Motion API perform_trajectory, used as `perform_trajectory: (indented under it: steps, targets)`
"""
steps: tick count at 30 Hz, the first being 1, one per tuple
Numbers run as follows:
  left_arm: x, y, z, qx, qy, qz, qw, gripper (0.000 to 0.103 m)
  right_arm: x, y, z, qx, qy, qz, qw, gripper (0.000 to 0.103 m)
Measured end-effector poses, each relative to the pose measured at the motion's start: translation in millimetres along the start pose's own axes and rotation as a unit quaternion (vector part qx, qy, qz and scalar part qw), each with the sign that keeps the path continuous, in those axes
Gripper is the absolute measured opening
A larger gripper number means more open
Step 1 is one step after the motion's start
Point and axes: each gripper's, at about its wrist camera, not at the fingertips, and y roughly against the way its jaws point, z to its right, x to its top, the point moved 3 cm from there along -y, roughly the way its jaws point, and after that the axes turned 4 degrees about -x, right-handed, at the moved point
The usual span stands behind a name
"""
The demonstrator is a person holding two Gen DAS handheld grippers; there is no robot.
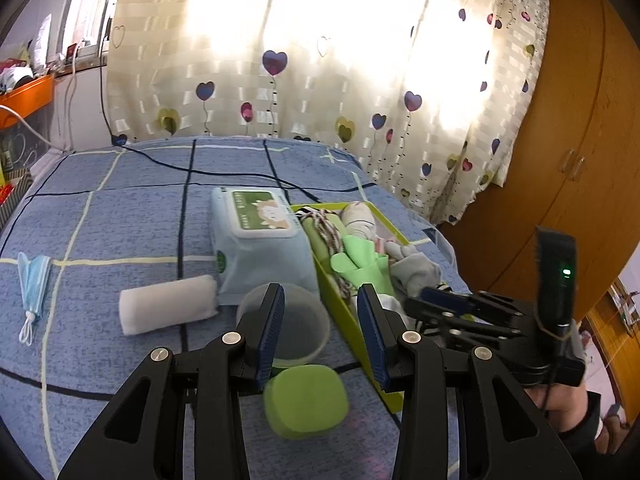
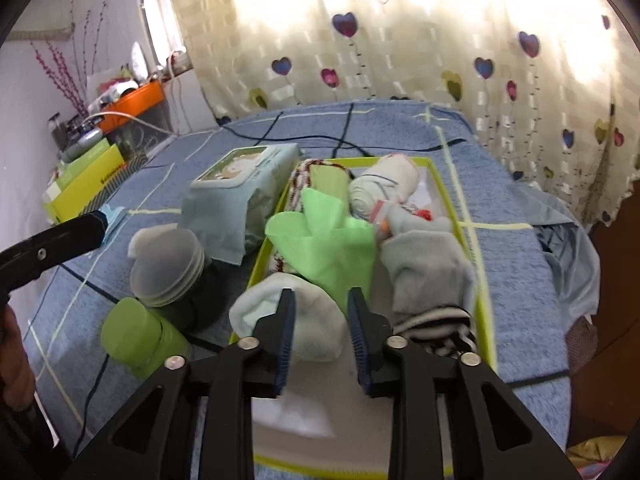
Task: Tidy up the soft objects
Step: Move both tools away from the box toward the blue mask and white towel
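A yellow-green tray (image 2: 486, 280) on the blue bed holds soft things: a bright green cloth (image 2: 324, 240), a grey sock (image 2: 432, 272), a striped sock (image 2: 436, 328), a white roll (image 2: 384, 188) and a pale white-green sock (image 2: 296, 320). My right gripper (image 2: 320, 336) is open above the pale sock, empty. My left gripper (image 1: 320, 332) is open and empty above a clear cup (image 1: 304, 324) and a green sponge (image 1: 306, 400), left of the tray (image 1: 352, 320). A rolled white cloth (image 1: 168, 304) and a blue face mask (image 1: 32, 284) lie on the bed.
A wet-wipes pack (image 1: 260, 240) sits left of the tray. A black cable (image 1: 224, 172) crosses the bed. An orange shelf (image 2: 136, 104) and boxes (image 2: 88, 184) stand at the left. A curtain is behind the bed and a wooden wardrobe (image 1: 576, 152) at right.
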Motion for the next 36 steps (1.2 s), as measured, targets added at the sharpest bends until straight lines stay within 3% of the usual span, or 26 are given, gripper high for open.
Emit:
perform_trajectory:
  steps: [5, 15, 24, 36]
  targets:
    - [-4.5, 4.6, -14.7, 0.004, 0.010, -0.001, 0.9999, 0.039, -4.4, 16.8, -1.1, -0.011, -0.010, 0.008, 1.000, 0.056]
    - [-21.9, 22.3, -48.8, 0.012, 0.038, -0.004, 0.9992, 0.039, 6.9, 31.1, -38.5, 0.001, 0.018, 0.028, 0.999, 0.059]
    - [-34.8, 44.0, -91.2, 0.046, 0.079, 0.005, 0.9958, 0.039, 18.7, 34.8, -90.1, 0.032, 0.060, 0.038, 0.997, 0.059]
    - [-42.6, 75.9, -150.4, 0.103, 0.119, 0.023, 0.9873, 0.039, 32.1, 12.2, -153.4, 0.063, 0.110, 0.021, 0.992, 0.059]
